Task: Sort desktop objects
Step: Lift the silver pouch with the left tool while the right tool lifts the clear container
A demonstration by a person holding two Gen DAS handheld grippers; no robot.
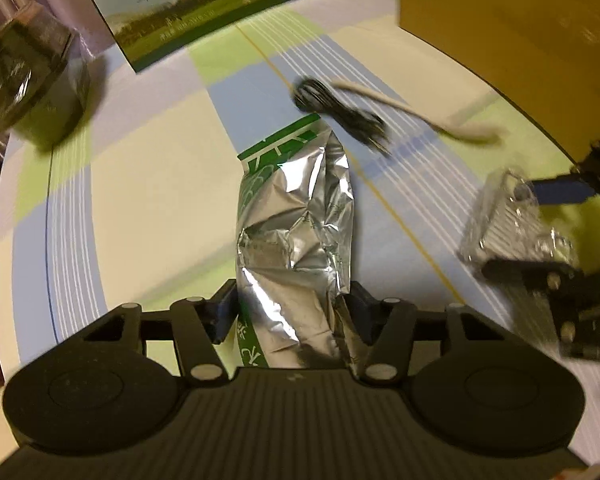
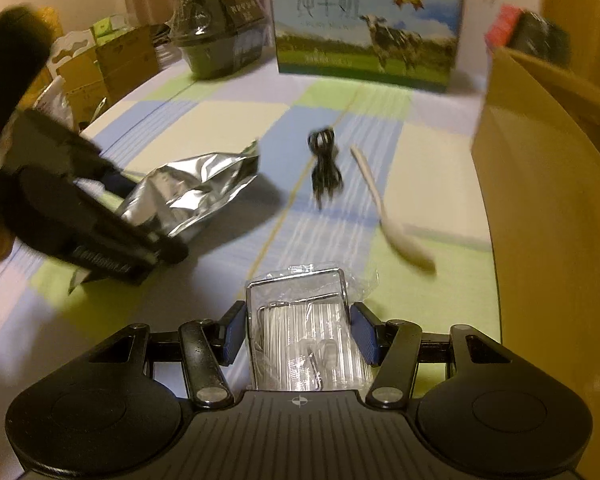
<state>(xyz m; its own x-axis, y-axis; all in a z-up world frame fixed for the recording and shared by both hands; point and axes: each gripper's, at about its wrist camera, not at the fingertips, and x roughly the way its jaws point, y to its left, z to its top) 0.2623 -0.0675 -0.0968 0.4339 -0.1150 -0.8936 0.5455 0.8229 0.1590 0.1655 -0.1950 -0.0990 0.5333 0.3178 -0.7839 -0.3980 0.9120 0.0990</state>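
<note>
We see the left gripper (image 1: 290, 320) clamped on a foil pouch (image 1: 296, 216), and the right gripper (image 2: 298, 330) clamped on a clear packet (image 2: 304, 332) with metal pieces inside. On the bench (image 2: 228, 120) ahead lie a black cable (image 2: 324, 164) and a pale spoon (image 2: 384, 208), beside a cardboard box (image 2: 540, 184) whose contents are hidden.

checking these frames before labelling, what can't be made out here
- Inside of the tan cardboard box: right wrist view, its wall hides it and the frame cuts it off.
- Contents of the clear plastic packet: right wrist view, glare.
- Small print on the crinkled silver foil pouch: left wrist view, creases and blur.
</note>
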